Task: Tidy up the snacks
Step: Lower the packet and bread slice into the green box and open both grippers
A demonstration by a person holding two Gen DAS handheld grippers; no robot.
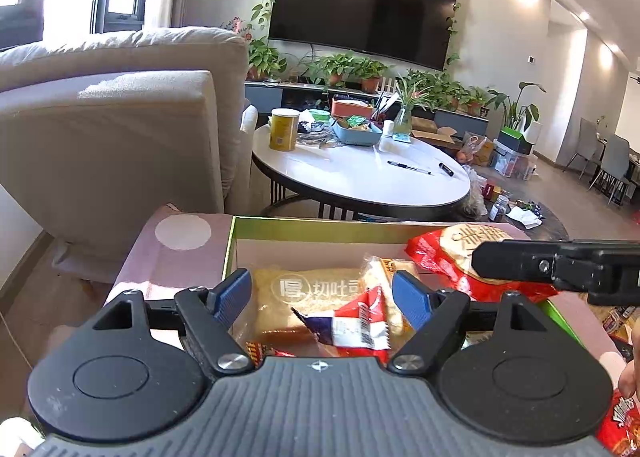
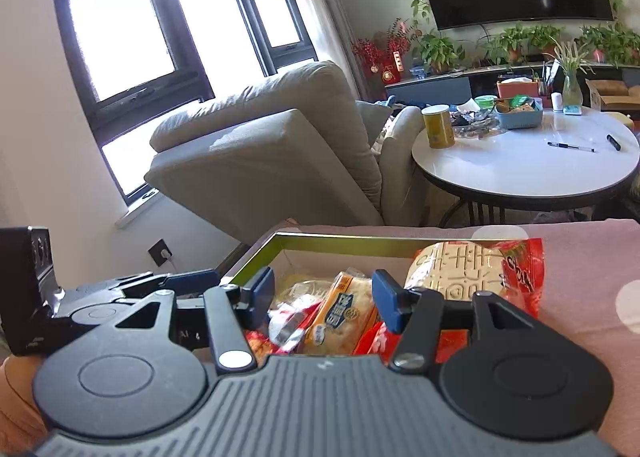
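A green-rimmed cardboard box holds several snacks. Among them are a clear bag of sliced toast, a crumpled red, white and blue packet and an orange pastry packet. A red bag of round rice crackers leans on the box's right end. My left gripper hangs open over the toast and the crumpled packet, its pads clear of both. My right gripper is open above the orange packet. It enters the left wrist view from the right as a black finger over the red bag.
The box sits on a pink cloth with white dots. A beige sofa stands behind on the left. Farther back, a round white table carries a yellow can, pens and a blue tray. Another red snack bag lies by a hand.
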